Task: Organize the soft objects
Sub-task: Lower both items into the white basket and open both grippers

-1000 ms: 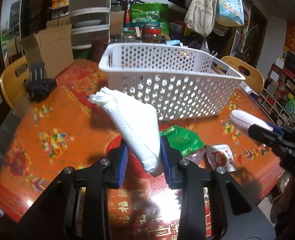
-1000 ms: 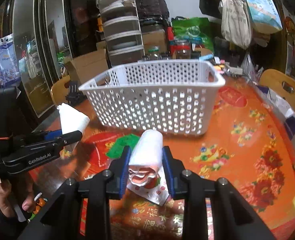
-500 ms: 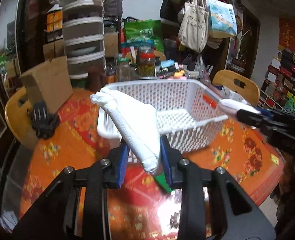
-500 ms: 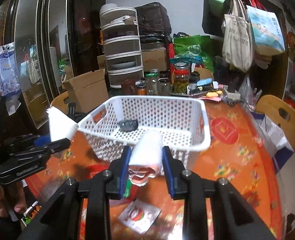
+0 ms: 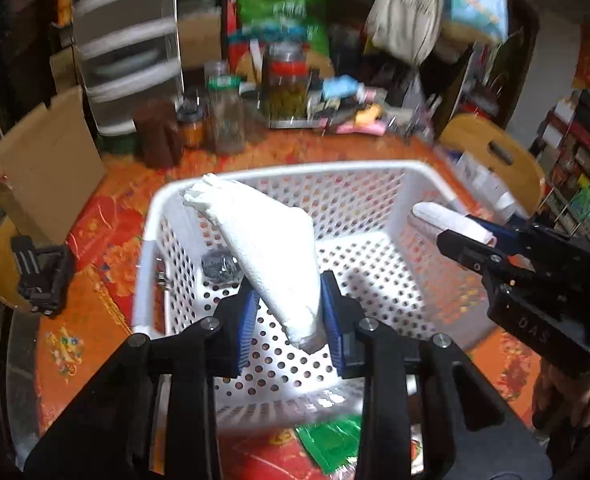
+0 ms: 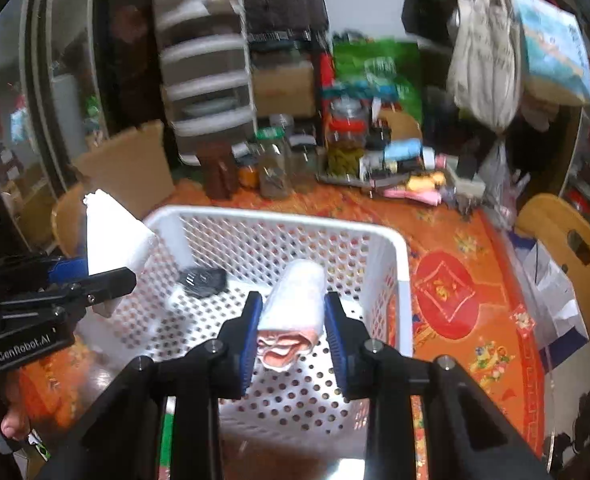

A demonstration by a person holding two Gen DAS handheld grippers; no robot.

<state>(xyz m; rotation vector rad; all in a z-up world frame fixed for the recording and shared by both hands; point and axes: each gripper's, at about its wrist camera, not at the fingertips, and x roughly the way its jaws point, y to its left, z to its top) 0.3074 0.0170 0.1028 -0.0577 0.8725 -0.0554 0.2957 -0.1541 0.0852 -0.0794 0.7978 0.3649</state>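
A white perforated basket (image 5: 423, 178) (image 6: 397, 264) stands on the orange table. My left gripper (image 5: 289, 330) is shut on a folded white towel (image 5: 271, 248) and holds it over the basket's inside; the towel also shows in the right wrist view (image 6: 111, 236). My right gripper (image 6: 293, 340) is shut on a rolled white-and-pink cloth (image 6: 295, 300) above the basket floor; the roll also shows in the left wrist view (image 5: 447, 220). A small dark item (image 6: 201, 280) lies in the basket's far left corner.
A green packet (image 5: 331, 444) lies on the table before the basket. Jars (image 6: 345, 140), a cardboard box (image 5: 43, 160), stacked drawers (image 6: 211, 80) and clutter stand behind the basket. Wooden chairs (image 6: 567, 248) stand around. A black clamp (image 5: 41, 276) sits at left.
Both grippers rose from table level and moved forward over the basket, each carrying its cloth. The view now looks down into the basket.
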